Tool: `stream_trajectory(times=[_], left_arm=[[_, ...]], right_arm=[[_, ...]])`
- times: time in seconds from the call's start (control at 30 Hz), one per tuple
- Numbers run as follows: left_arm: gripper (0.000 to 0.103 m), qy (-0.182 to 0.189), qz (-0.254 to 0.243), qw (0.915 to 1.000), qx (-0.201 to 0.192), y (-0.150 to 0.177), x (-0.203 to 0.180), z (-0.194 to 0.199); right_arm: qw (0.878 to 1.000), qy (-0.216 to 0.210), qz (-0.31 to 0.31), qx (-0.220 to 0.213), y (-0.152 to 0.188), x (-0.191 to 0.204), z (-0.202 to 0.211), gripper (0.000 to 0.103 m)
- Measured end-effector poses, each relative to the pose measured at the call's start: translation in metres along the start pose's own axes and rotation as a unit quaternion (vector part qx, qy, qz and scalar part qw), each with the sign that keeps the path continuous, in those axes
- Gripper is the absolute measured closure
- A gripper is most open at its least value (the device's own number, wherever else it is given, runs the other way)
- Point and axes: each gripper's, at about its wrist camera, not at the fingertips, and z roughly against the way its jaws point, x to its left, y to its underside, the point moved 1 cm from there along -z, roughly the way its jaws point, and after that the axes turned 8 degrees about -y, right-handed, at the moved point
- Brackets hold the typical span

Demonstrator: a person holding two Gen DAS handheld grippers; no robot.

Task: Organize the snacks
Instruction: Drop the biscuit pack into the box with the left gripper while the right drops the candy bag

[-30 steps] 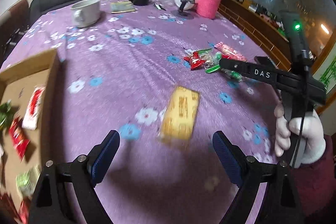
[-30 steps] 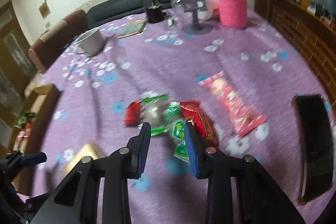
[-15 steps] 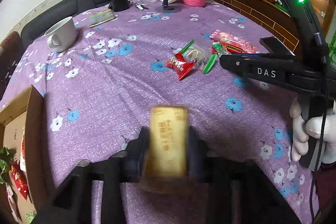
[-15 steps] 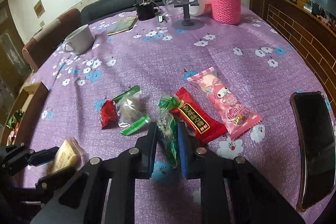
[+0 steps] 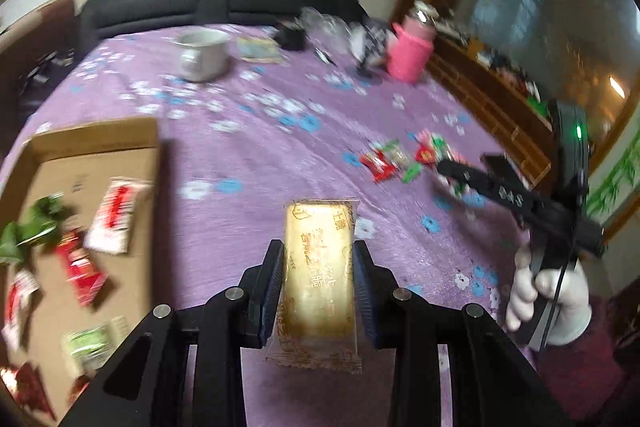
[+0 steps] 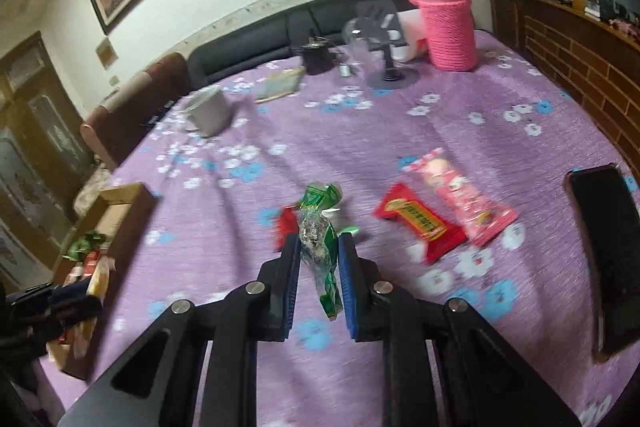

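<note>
Left wrist view alone: cardboard box (image 5: 96,143) interior with snacks (image 5: 116,215)

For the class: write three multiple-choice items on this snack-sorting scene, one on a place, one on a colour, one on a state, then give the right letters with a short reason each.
1. Where is the cardboard box in the left wrist view?
A. left of the held snack
B. beside the pink bottle
C. under the phone

2. What colour is the knitted sleeve on the bottle?
A. blue
B. pink
C. yellow

3. What is the left gripper doing?
A. standing open over nothing
B. gripping a gold packet
C. holding the mug

Answers: A, the box lies at the left edge; B, the sleeve is pink; C is wrong and B right, the pads press the gold packet.
</note>
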Motion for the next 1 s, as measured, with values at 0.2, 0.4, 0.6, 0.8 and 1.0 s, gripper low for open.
stream_trajectory(times=[0.2,0.4,0.6,0.8,1.0], left_arm=[[0.068,-0.036,0.082,0.9954,-0.036,0.012,0.074,0.044],[0.068,-0.092,0.143,0.9845,-0.043,0.029,0.139,0.057],[0.068,-0.096,0.173,0.9796,-0.032,0.044,0.168,0.052],[0.067,-0.088,0.181,0.9795,-0.012,0.053,0.179,0.039],[0.062,-0.071,0.196,0.9780,-0.009,0.057,0.188,0.040]], right_arm=[[0.998,-0.043,0.035,0.017,0.005,0.061,-0.002,0.085],[0.993,-0.077,0.081,0.043,0.010,0.129,-0.019,0.085],[0.983,-0.111,0.121,0.085,0.023,0.192,-0.048,0.084],[0.972,-0.129,0.151,0.128,0.036,0.245,-0.085,0.084],[0.966,-0.132,0.166,0.151,0.044,0.274,-0.111,0.084]])
